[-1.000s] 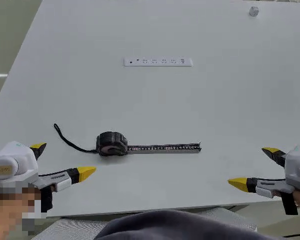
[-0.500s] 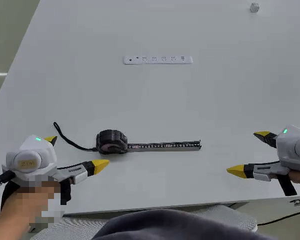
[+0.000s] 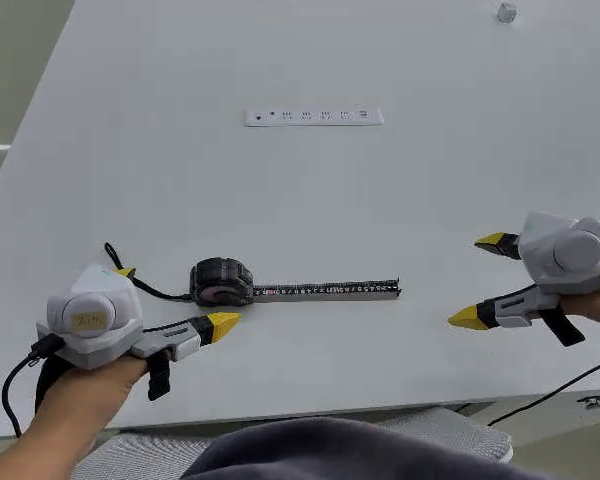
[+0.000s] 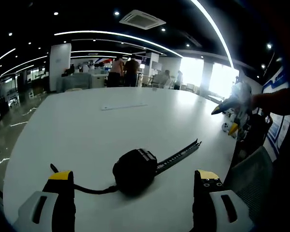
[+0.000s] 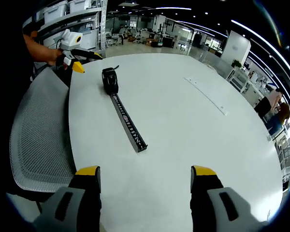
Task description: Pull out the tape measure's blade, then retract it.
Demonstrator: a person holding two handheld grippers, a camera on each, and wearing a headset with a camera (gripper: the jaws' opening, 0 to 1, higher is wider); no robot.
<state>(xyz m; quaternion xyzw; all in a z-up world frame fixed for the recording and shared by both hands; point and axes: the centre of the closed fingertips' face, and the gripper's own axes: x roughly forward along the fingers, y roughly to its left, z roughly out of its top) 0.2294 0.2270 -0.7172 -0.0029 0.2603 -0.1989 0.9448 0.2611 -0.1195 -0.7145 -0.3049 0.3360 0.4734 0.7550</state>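
Observation:
A black tape measure [image 3: 222,282] lies on the white table [image 3: 310,200], its blade [image 3: 325,291] drawn out to the right and its black wrist strap [image 3: 130,273] trailing left. My left gripper [image 3: 170,300] is open, just left and in front of the case [image 4: 134,170], not touching it. My right gripper [image 3: 488,280] is open to the right of the blade's end hook [image 5: 141,147], a short gap away. The case [image 5: 109,79] lies far along the blade [image 5: 127,123] in the right gripper view.
A white power strip [image 3: 314,117] lies across the middle of the table, and a small grey object [image 3: 506,12] sits at the far right. A mesh chair [image 5: 38,140] stands at the table's near edge. People stand in the background [image 4: 125,71].
Both grippers have risen from the near edge toward the tape measure, the left closing in on the case, the right on the blade's end. The tape measure has not moved.

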